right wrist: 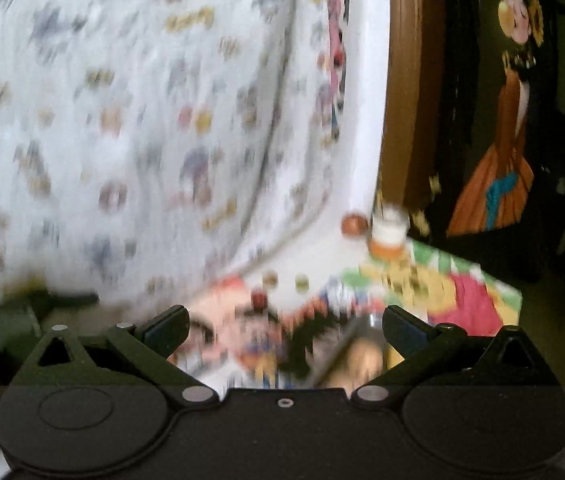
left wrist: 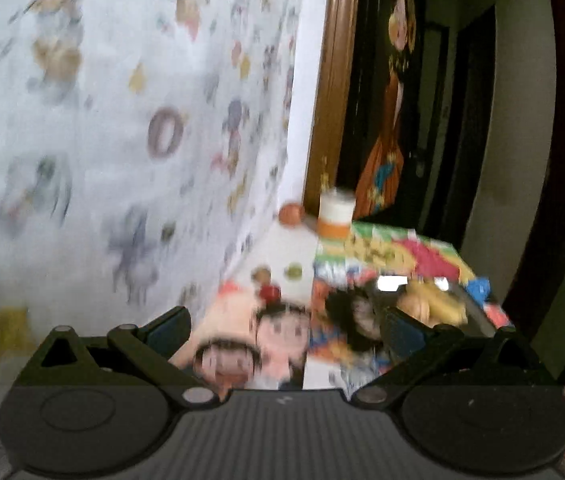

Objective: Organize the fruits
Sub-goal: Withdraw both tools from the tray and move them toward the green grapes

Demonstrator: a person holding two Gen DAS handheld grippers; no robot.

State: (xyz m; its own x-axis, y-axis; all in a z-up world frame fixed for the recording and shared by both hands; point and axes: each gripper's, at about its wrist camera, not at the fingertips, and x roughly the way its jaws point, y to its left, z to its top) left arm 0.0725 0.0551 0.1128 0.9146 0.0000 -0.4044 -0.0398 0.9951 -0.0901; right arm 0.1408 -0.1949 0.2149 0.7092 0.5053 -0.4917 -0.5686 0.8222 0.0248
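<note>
Cloth [left wrist: 122, 120], white, printed with small cartoon figures; hangs as a backdrop on the left in both views, blurred. Door frame [left wrist: 330, 80], brown wood, just right of the cloth. Picture [right wrist: 502, 140] of a figure in an orange dress, on dark ground, right of the frame. Cup [left wrist: 336, 212], white with an orange band, standing at the far edge of the surface. Mat [left wrist: 394, 256], bright, multicoloured, cartoon-printed, lying flat on the surface.
</note>
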